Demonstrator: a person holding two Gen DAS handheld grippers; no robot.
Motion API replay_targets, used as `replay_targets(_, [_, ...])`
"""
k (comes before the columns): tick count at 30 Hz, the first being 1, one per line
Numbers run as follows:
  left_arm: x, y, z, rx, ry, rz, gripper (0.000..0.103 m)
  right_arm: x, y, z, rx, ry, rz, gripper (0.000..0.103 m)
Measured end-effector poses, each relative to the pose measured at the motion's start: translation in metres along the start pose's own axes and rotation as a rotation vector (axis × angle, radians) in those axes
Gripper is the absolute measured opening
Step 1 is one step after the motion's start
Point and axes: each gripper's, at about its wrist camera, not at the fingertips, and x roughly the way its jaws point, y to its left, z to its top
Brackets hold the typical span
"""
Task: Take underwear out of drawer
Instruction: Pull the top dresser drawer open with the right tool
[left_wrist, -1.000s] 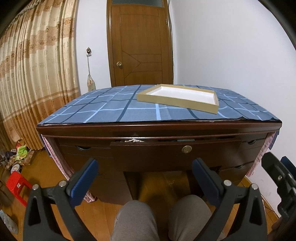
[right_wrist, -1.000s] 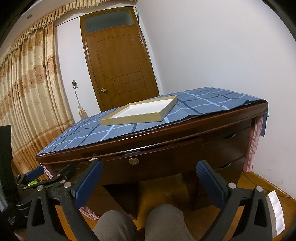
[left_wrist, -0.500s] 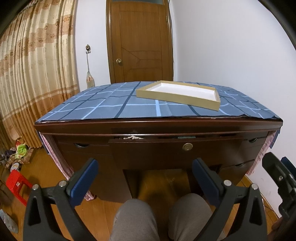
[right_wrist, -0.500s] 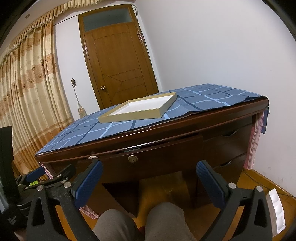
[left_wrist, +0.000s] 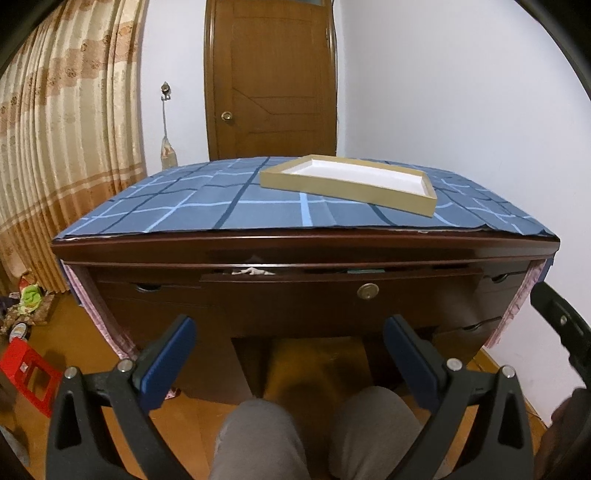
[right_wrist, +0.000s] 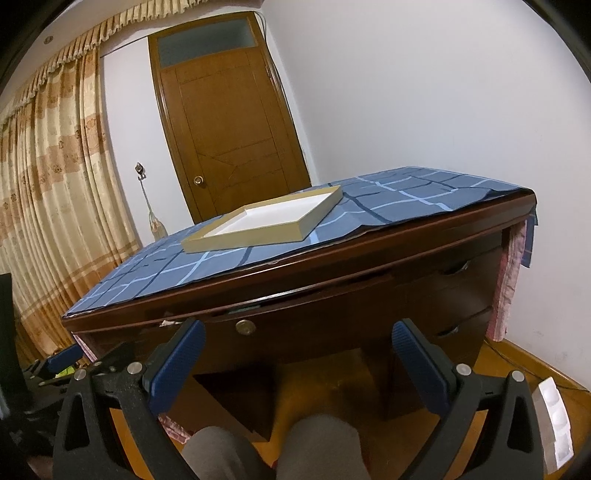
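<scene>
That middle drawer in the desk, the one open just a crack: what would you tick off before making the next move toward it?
1. Middle drawer open enough to reach inside: not ok, only a narrow slit shows under the desk top.
2. Something to take is in there: ok, a bit of white cloth shows in the slit; whether it is underwear, cannot tell.
3. Left gripper free: ok, open, holding nothing.
4. Right gripper free: ok, open, holding nothing.
5. A way to pull the drawer: cannot tell, only a round brass lock shows on its front, no handle.
6. Path clear: ok, only the person's knees lie below the grippers.
</scene>
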Motion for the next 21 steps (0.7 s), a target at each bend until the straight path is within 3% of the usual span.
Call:
replay_targets(6, [0.022, -0.005, 0.0, 0.014, -0.004, -0.025, 0.103, 0.034, -0.043, 0.005, 0.003, -0.023, -0.018, 0.102])
replay_targets(10, [0.038, -0.008, 0.002, 0.017, -0.017, -0.025, 0.103, 0.063, -0.063, 0.003, -0.047, 0.009, -0.041, 0.102])
replay_targets(21, [0.086, -0.013, 0.013, 0.006, 0.007, -0.026, 0.103, 0.141, -0.095, 0.009, -0.094, 0.083, 0.022, 0.099])
